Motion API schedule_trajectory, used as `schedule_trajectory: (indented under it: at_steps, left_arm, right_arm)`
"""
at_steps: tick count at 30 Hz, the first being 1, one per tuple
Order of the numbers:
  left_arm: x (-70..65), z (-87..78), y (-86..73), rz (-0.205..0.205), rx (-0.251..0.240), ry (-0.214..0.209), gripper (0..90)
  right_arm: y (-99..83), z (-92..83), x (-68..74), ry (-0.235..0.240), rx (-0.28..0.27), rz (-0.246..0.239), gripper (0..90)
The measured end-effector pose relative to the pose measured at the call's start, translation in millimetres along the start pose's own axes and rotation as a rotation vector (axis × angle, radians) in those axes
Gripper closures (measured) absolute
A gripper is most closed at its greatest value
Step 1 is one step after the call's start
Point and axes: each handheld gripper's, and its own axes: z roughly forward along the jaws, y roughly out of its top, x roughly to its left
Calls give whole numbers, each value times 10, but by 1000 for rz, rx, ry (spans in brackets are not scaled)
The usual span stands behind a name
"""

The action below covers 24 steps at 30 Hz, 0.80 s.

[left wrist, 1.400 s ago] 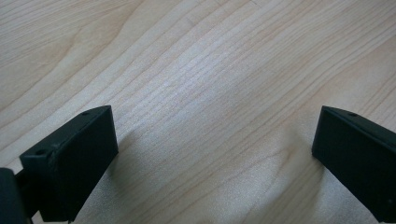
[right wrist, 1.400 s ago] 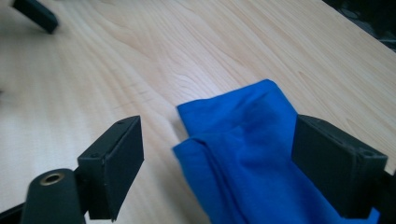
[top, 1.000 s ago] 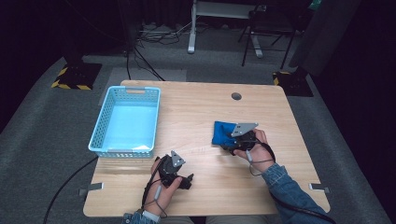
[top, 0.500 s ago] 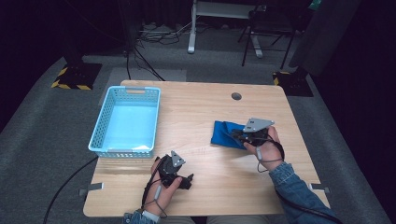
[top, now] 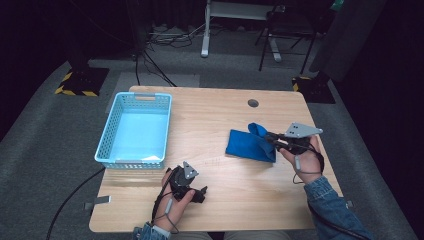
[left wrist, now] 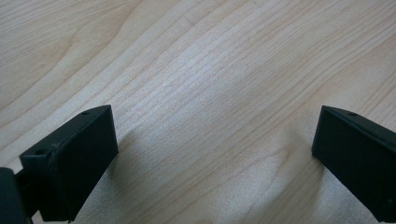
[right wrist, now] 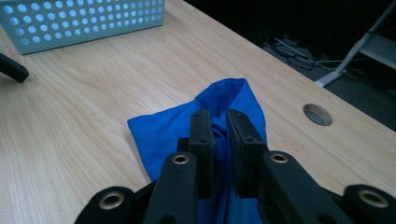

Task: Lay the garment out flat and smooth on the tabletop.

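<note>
While the blue cloth lies on the pale wooden worktop well to the right of the light blue basket, one edge of it is pinched up into a soft peak by the right gripper, whose two black jaws have just been closing and now press on a fold of the fabric. In the right gripper view the cloth shows as a matte, woven sheet, bunched into a ridge that runs up between the flat black pads of that gripper, with the rest spread flat on the wood grain below. The basket is a rectangular plastic tray with perforated walls and a slot handle in its far rim, and it sits at the worktop's left side; the cloth is well apart from it. A round cable hole lies in the worktop beyond the cloth, farther from the basket. The left gripper rests near the basket's near right corner, just in front of it, and in the left gripper view its blocky black jaws stand wide apart over bare wood with nothing between them.
</note>
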Motion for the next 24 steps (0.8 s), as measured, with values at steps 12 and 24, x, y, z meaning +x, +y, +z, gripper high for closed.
schedule_trajectory:
  at_steps: [12, 24]
  left_arm:
    - [-1, 0, 0, 0, 0, 0, 1]
    - [-3, 0, 0, 5, 0, -5, 2]
  right_arm:
    - [-184, -318, -229, -79, -33, 73, 808]
    - [-635, -775, -491, -296, -19, 217, 455]
